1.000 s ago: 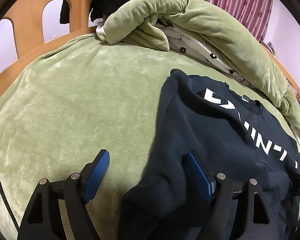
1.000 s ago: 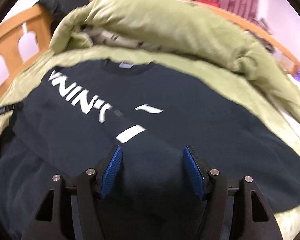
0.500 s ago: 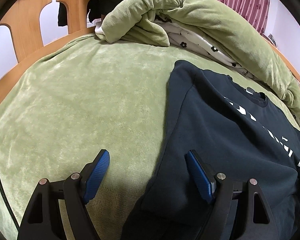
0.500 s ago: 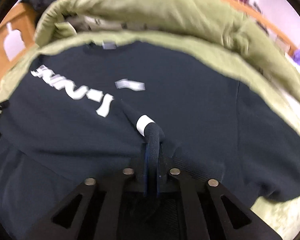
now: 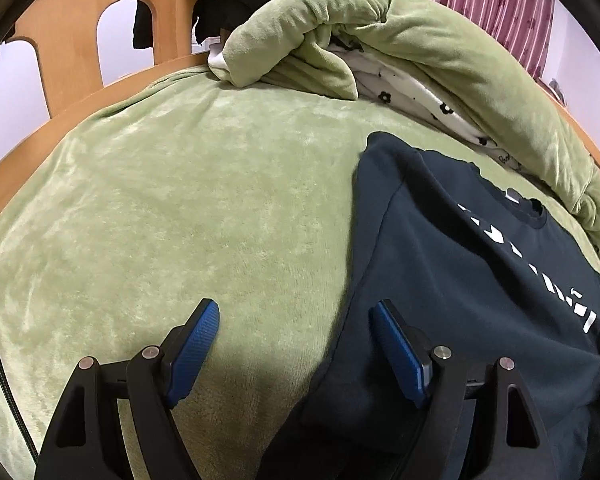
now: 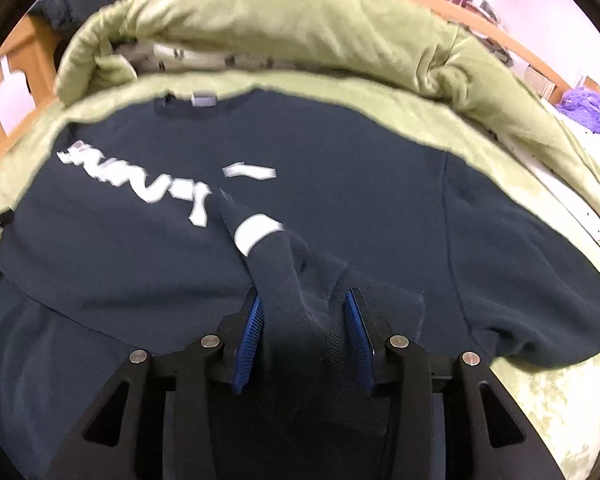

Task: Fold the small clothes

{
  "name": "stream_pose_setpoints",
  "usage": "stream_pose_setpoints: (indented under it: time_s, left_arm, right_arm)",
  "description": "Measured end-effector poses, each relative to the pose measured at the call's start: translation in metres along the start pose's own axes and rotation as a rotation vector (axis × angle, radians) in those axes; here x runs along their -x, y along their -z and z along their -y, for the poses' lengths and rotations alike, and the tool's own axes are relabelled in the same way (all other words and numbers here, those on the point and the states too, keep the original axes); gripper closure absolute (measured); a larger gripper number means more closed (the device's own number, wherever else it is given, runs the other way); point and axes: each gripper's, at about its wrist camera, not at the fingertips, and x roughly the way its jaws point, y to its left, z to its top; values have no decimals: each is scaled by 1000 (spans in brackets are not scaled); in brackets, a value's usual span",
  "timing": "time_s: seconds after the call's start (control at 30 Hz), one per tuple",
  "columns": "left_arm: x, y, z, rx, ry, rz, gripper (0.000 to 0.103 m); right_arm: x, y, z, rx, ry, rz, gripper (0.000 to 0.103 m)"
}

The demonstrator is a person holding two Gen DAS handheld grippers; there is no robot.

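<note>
1. In my left wrist view the left gripper [image 5: 294, 342] sits at the bottom of the frame with its blue pads spread wide, grasping nothing.
2. One blue pad hangs over the green blanket [image 5: 188, 208]; the other is over the edge of the dark navy sweatshirt [image 5: 452, 280], which fills the lower right of that frame.
3. White lettering [image 5: 540, 280] runs diagonally across the sweatshirt's chest toward the right edge.
4. At the top, a rolled green comforter [image 5: 400, 28] lies above the collar, with a wooden bed frame [image 5: 72, 32] in the upper left.
5. In my right wrist view the right gripper [image 6: 302, 320] is released, pads partly apart at bottom centre.
6. A raised bunch of sweatshirt fabric [image 6: 296, 276] stands between those pads; the frame is blurred, so I cannot tell whether either pad touches it.
</note>
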Motion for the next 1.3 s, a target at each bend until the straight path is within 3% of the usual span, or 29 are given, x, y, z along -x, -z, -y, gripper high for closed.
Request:
stream_pose_setpoints:
  time_s: [0.23, 0.37, 0.5, 0.63, 0.8, 0.97, 1.13, 1.3]
  left_arm:
    - [2, 4, 9, -40, 10, 12, 26]
    - [7, 10, 21, -85, 0, 27, 26]
    - [15, 18, 33, -116, 36, 24, 27]
    - [17, 28, 45, -140, 59, 0, 27]
    - [8, 38, 52, -166, 16, -4, 25]
    - [6, 42, 53, -167, -2, 12, 24]
    - [3, 45, 58, -189, -27, 8, 22]
    - [2, 45, 55, -176, -13, 4, 21]
  right_arm:
    - [53, -3, 20, -54, 0, 115, 61]
    - [84, -7, 57, -117, 42, 154, 45]
    - [112, 0, 94, -132, 85, 160, 27]
    - [130, 25, 139, -103, 174, 154, 25]
    - [125, 65, 198, -187, 152, 123, 27]
    - [94, 101, 253, -327, 97, 96, 42]
    - [52, 115, 289, -411, 52, 59, 42]
    - [29, 116, 317, -504, 9, 82, 39]
